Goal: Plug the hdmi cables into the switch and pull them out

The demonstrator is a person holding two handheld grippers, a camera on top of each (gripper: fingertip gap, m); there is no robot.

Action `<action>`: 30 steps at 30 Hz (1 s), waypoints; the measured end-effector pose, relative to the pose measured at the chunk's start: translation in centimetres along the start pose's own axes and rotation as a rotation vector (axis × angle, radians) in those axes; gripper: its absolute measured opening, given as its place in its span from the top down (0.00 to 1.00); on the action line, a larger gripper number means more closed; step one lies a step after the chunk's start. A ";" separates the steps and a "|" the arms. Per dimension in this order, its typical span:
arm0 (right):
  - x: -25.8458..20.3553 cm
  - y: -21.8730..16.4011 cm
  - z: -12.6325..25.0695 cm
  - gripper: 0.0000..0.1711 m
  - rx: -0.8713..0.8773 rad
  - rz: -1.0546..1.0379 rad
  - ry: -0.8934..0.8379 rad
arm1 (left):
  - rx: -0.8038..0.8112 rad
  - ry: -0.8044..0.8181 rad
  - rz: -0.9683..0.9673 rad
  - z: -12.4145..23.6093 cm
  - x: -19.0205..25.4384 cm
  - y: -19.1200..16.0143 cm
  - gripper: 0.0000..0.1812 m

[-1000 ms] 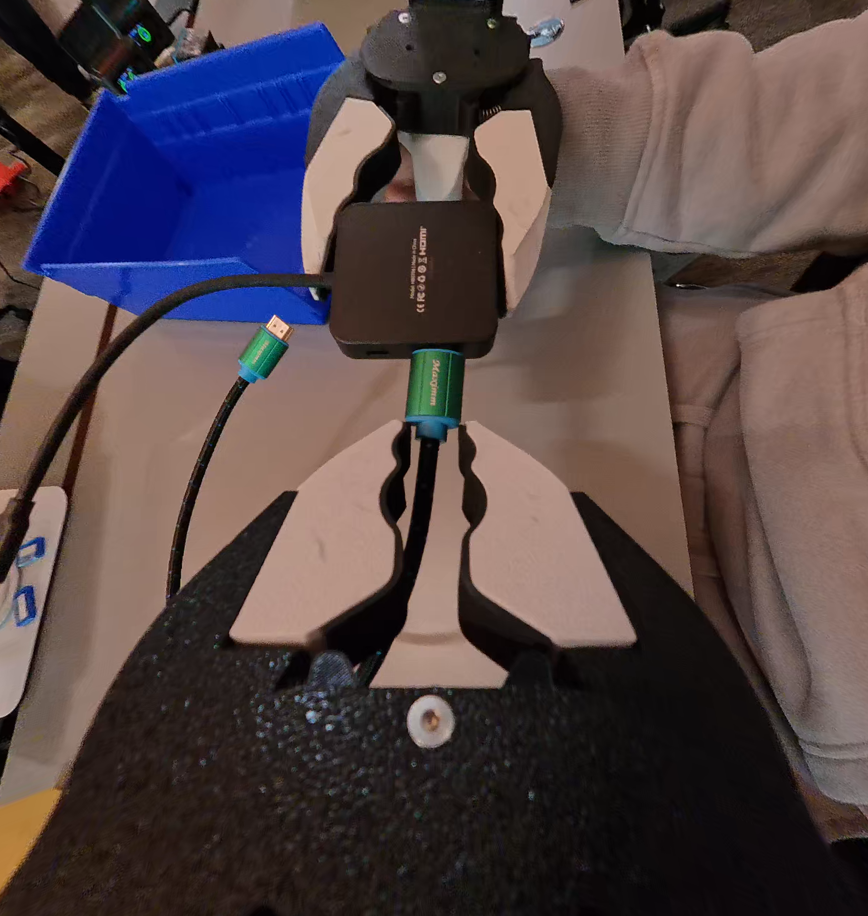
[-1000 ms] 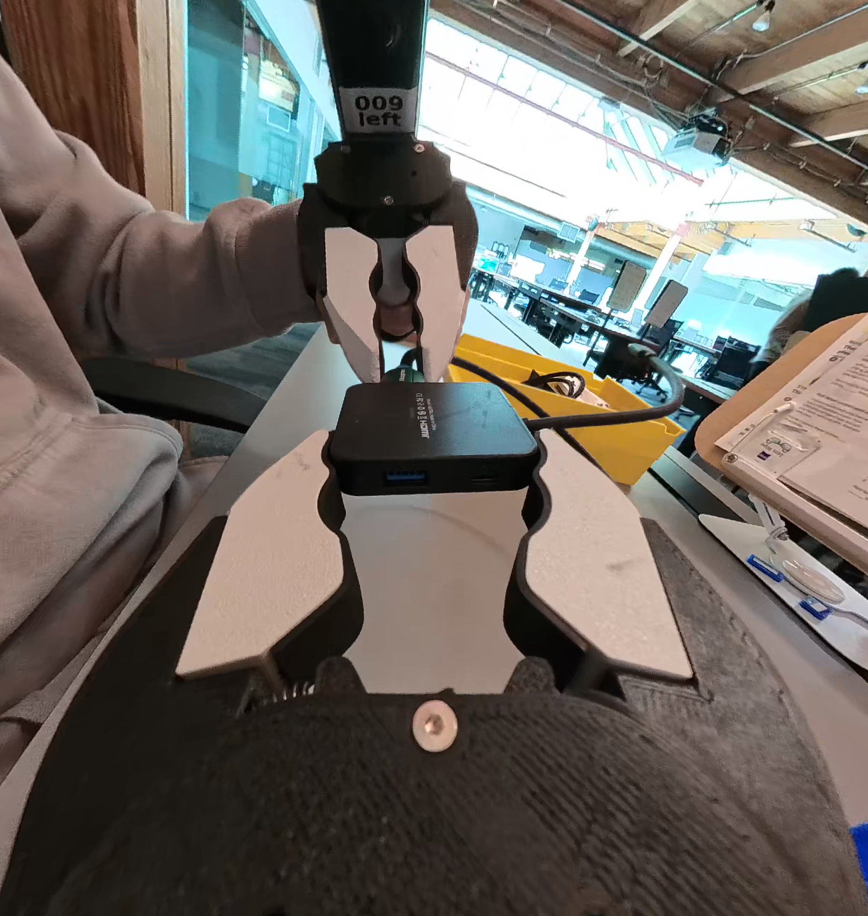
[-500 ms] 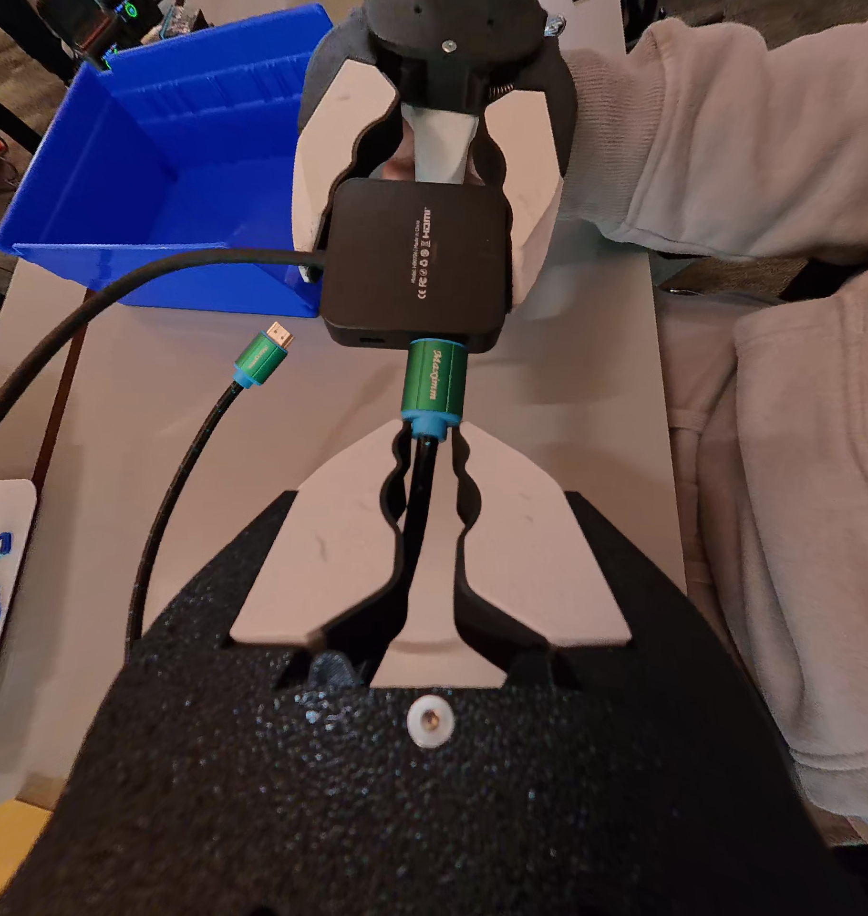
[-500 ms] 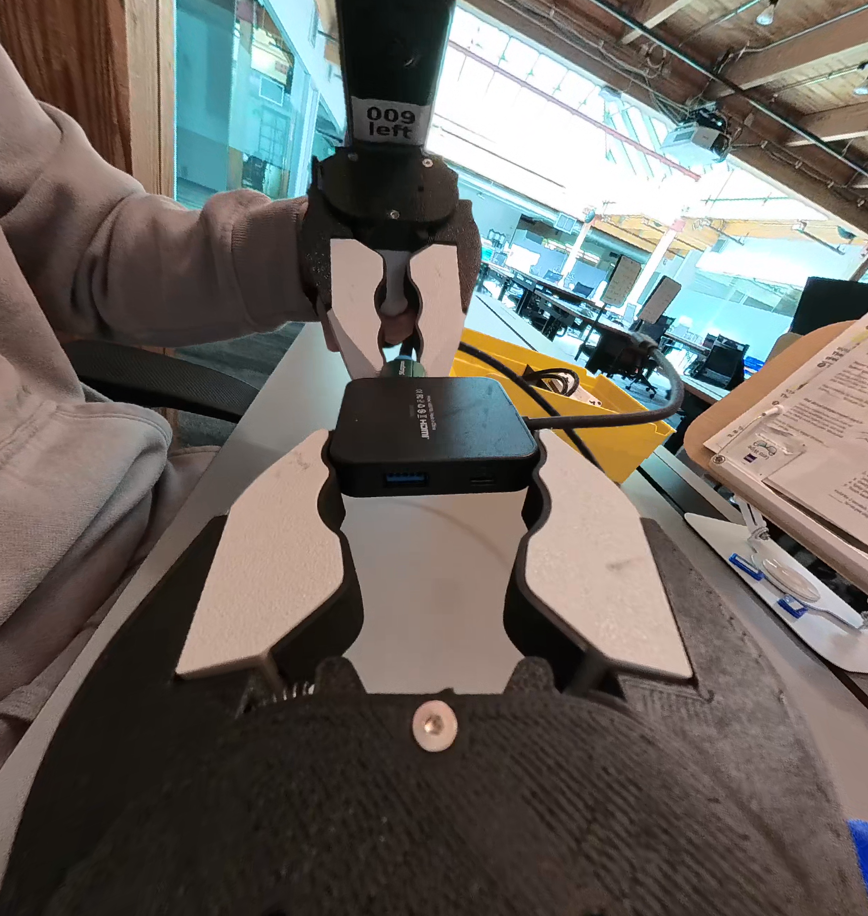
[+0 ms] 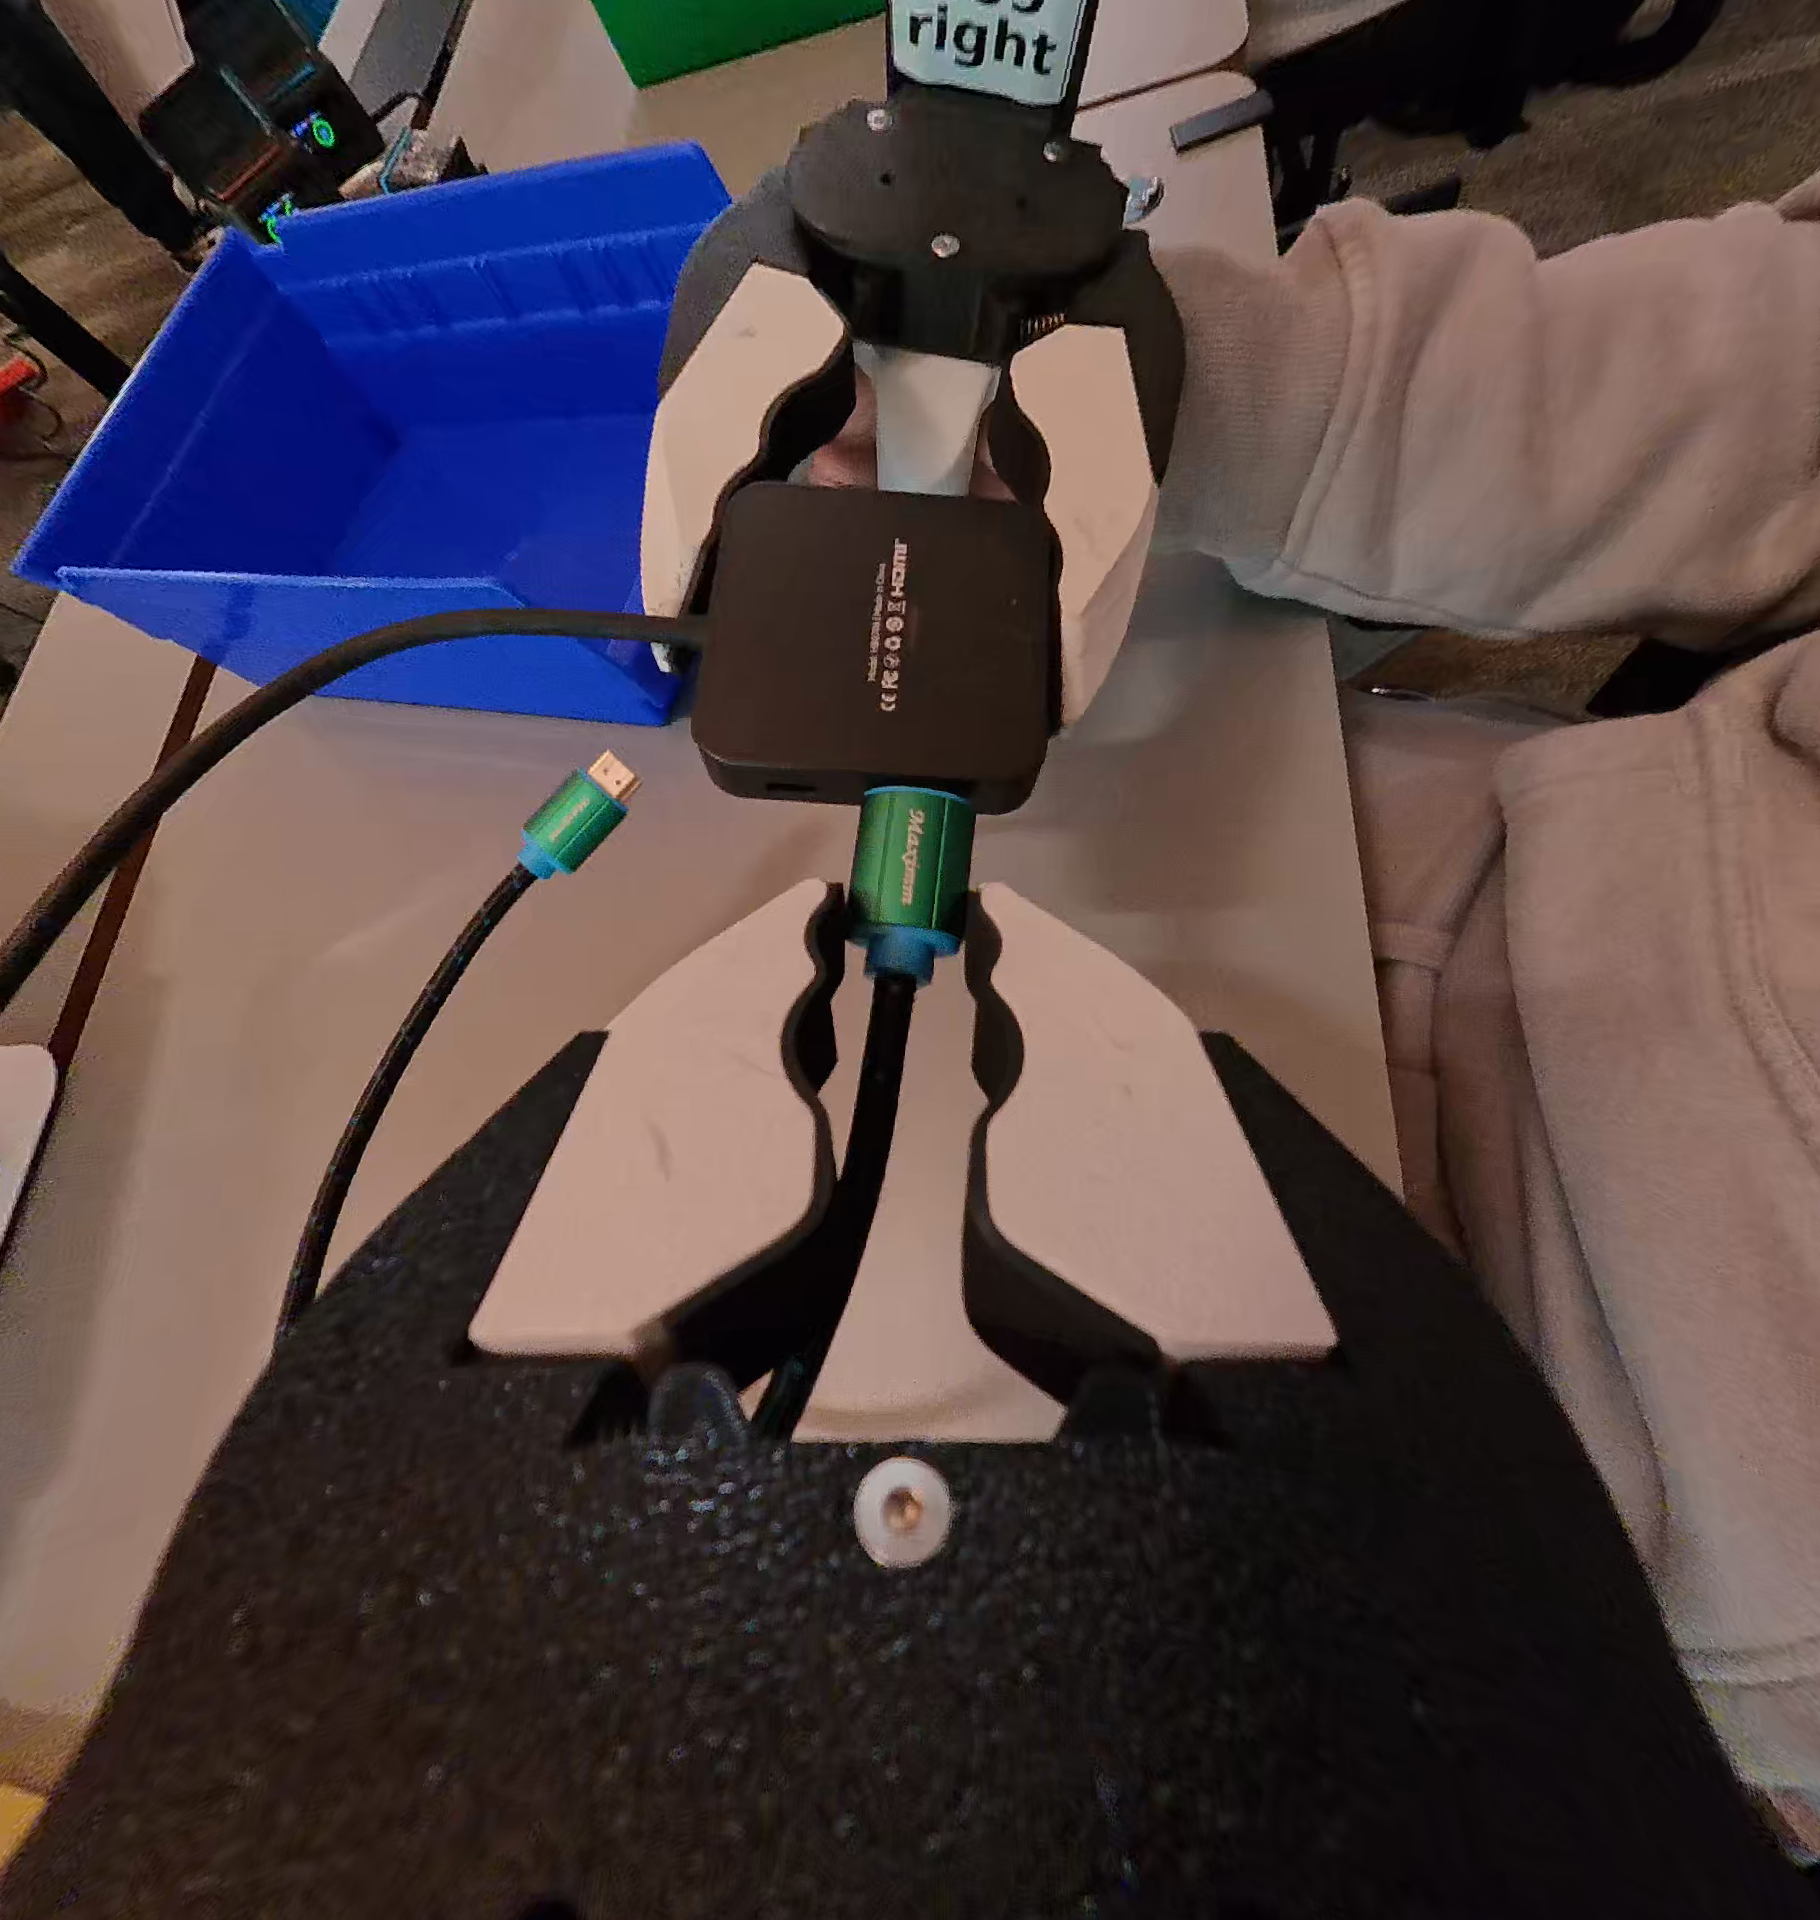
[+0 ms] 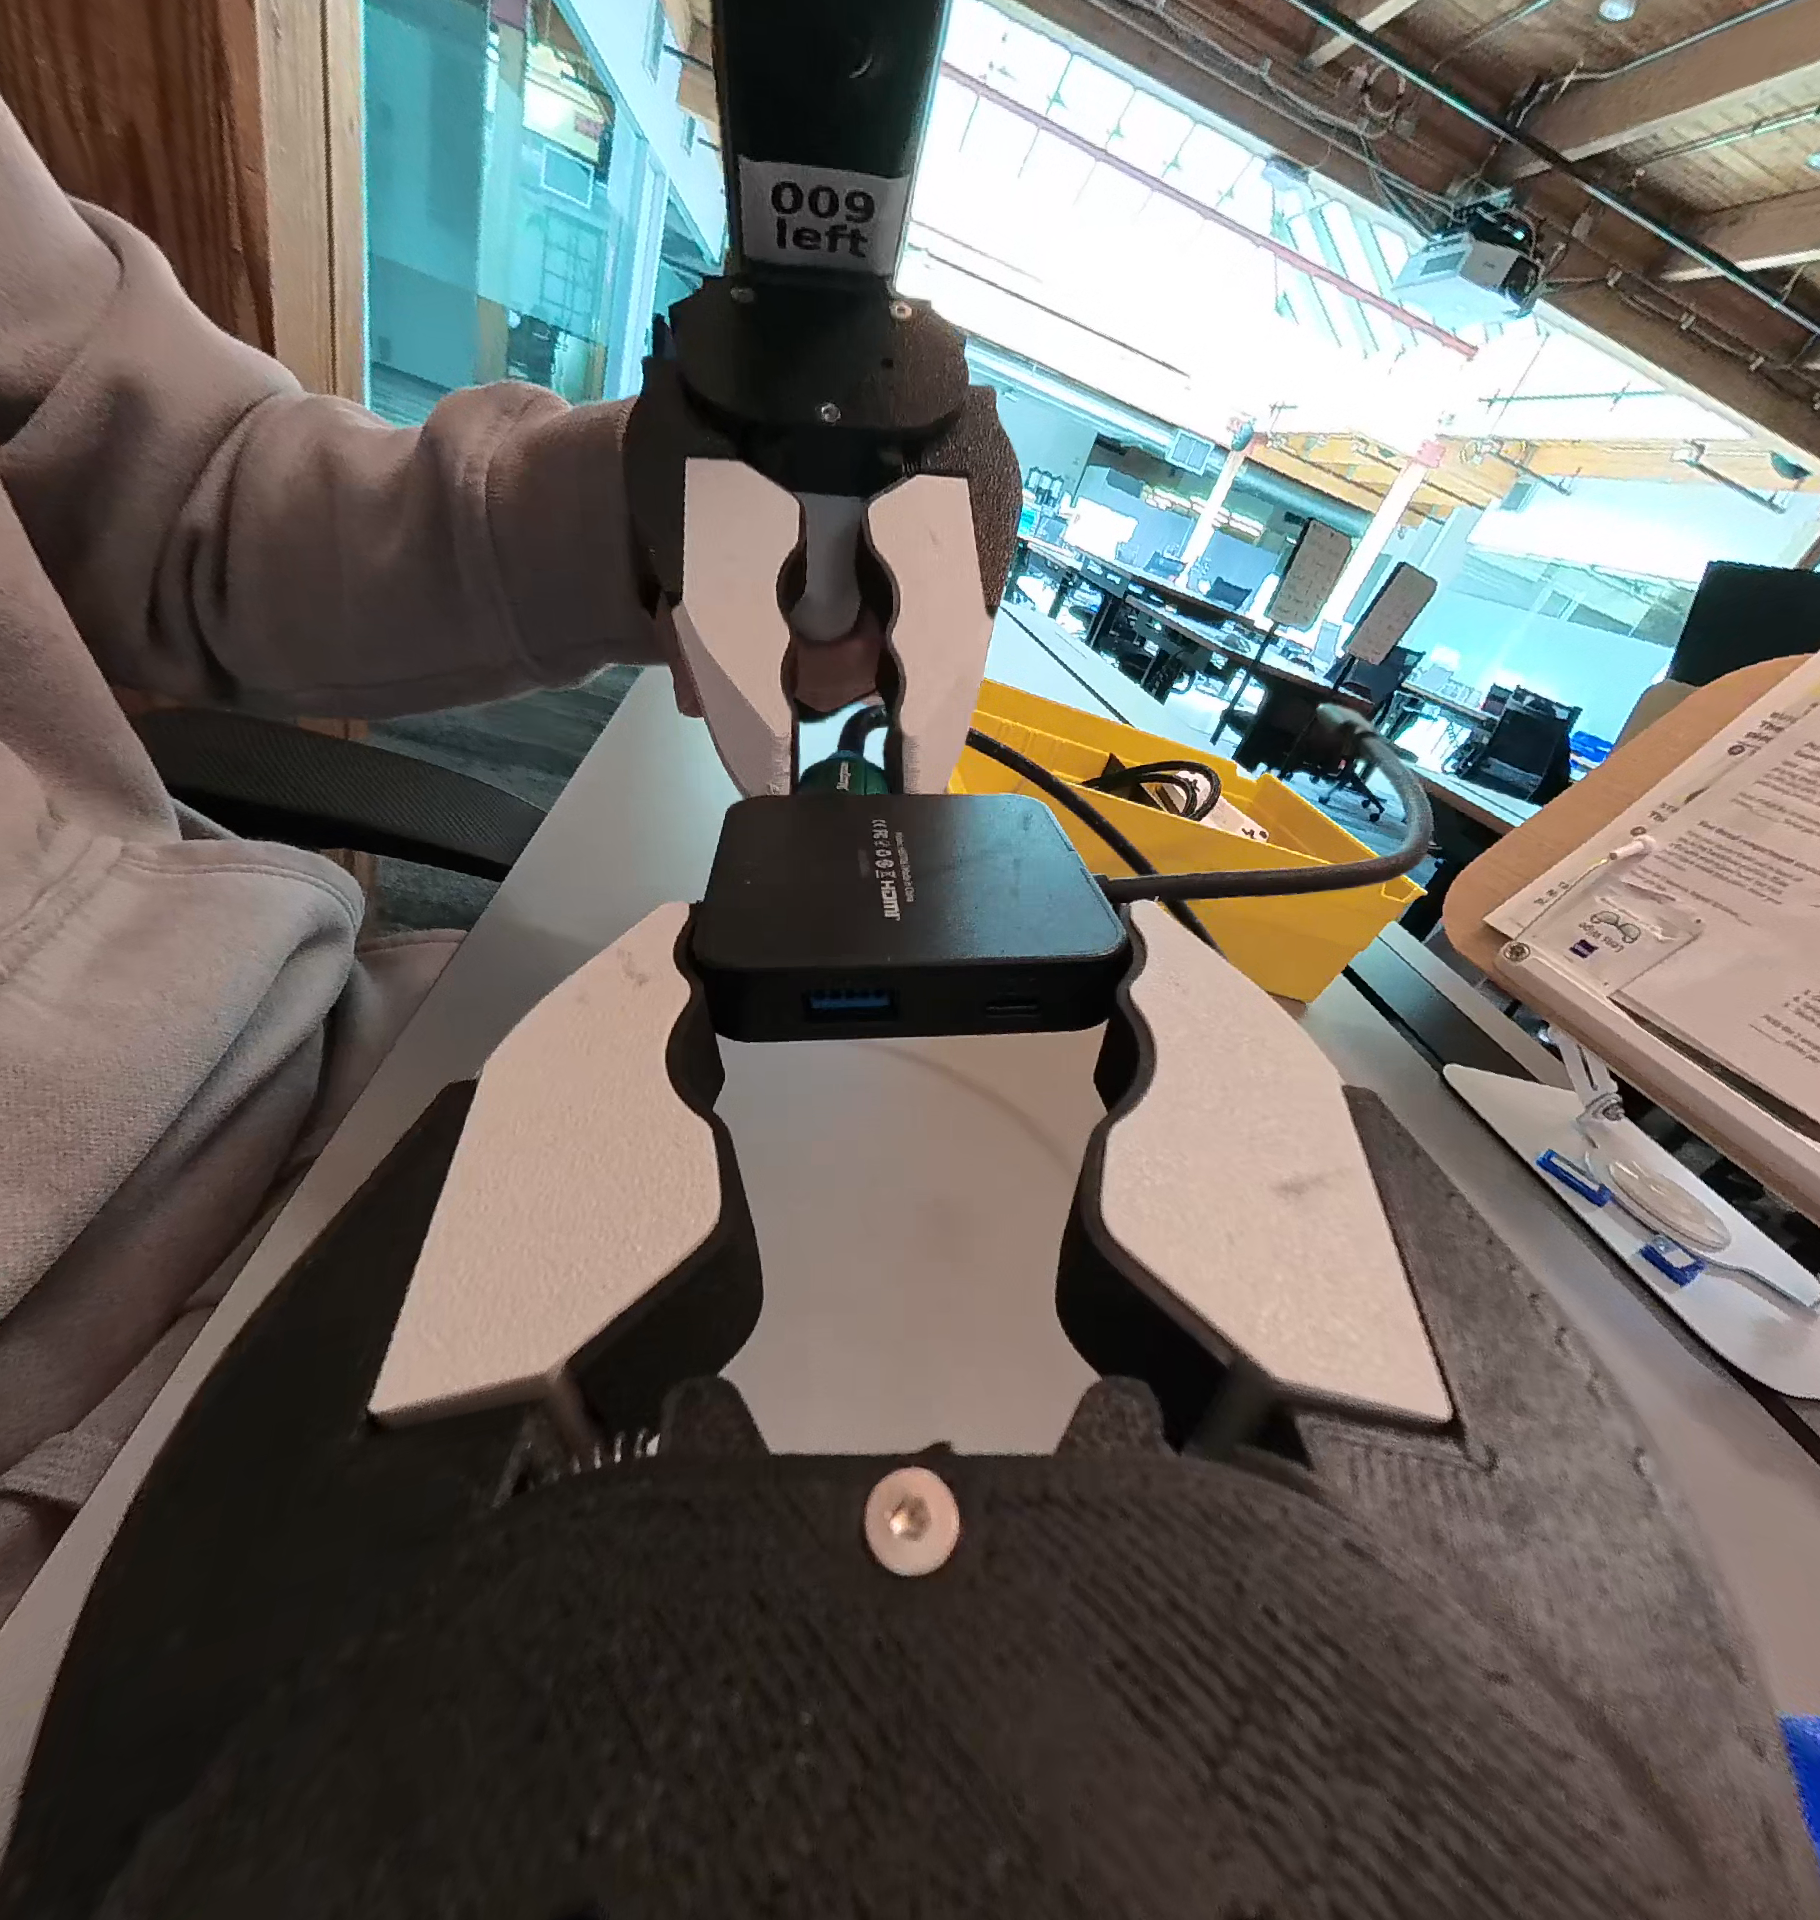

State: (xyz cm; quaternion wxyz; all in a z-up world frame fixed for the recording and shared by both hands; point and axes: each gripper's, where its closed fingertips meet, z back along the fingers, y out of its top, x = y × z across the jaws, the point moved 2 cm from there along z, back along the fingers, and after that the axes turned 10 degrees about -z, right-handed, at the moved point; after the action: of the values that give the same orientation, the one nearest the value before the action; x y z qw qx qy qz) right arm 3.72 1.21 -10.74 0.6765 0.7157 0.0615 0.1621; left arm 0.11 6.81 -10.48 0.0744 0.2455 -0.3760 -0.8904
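Note:
My right gripper (image 6: 906, 925) is shut on the black switch (image 6: 906, 883) and holds it by its sides above the table; it also shows in the left wrist view (image 5: 875, 623). A green HDMI plug (image 5: 908, 862) sits in the switch's near port. My left gripper (image 5: 904, 899) is open by about the plug's width, its fingertips closely flanking the plug's blue rear end. In the right wrist view the left gripper (image 6: 844, 764) stands just behind the switch. A second green HDMI plug (image 5: 579, 816) lies loose on the table to the left. The switch's own black cable (image 5: 262, 686) runs off left.
A blue bin (image 5: 366, 416) stands at the far left of the white table (image 5: 210, 935). A yellow bin (image 6: 1249, 883) with cables is behind the switch. A tilted board with papers (image 6: 1664, 914) is at the right. The person's sleeves and body border the table.
My left gripper has slid forward along the cable, so its fingertips now flank the plug's rear end instead of the cable. The switch stays held and the plug stays in it.

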 end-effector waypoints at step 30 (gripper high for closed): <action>0.3 -1.7 -0.8 0.58 -0.046 -0.091 0.018 | 0.091 0.043 -0.012 -0.1 -0.1 -1.0 0.89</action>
State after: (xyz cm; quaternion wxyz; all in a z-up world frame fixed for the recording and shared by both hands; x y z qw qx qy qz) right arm 3.94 2.21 -12.31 0.6988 0.6950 0.0962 0.1389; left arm 0.25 7.50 -11.21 0.0660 0.2700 -0.4128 -0.8674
